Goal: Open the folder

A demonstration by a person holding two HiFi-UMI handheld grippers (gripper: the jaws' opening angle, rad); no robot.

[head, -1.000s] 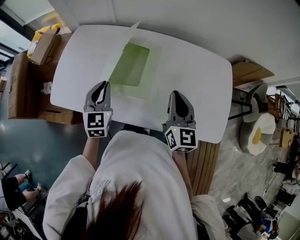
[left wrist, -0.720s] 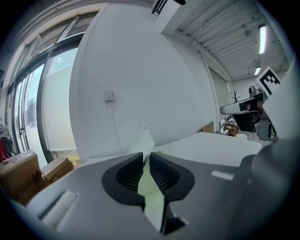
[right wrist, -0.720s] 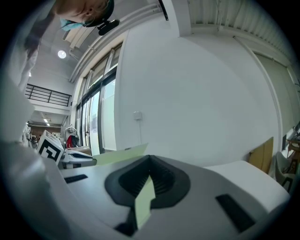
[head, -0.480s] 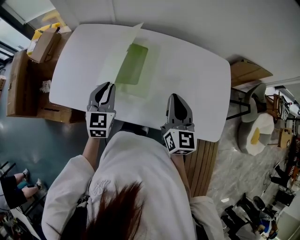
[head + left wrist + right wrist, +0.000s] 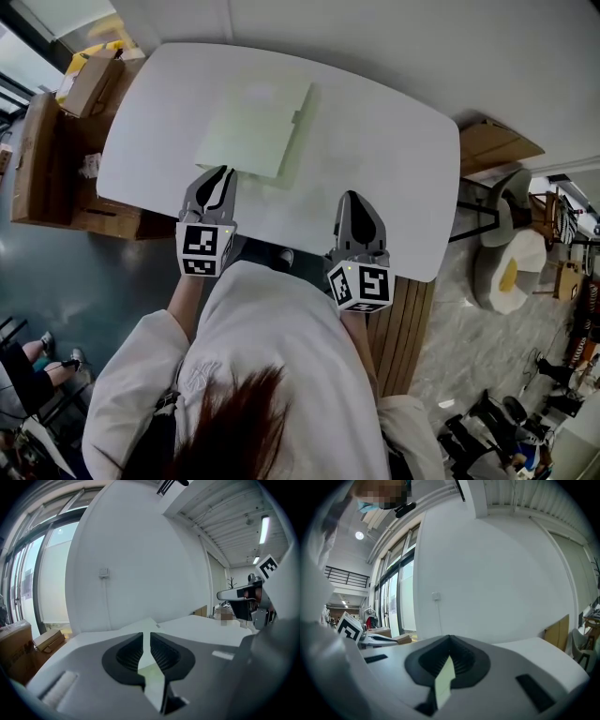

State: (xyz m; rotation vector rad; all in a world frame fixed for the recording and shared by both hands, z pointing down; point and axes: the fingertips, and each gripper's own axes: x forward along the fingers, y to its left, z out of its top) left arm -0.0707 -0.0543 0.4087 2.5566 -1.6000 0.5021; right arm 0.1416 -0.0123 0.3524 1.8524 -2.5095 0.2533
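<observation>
Pale green folder [image 5: 255,127] flat on white table [image 5: 403,178], toward far left corner. Left gripper [image 5: 218,174] by table's near edge, tips at folder's near edge, contact unclear; jaws just been opening, narrow gap, nothing between them. Right gripper [image 5: 359,199] over near edge, well right of folder, jaws clenched together, empty.
</observation>
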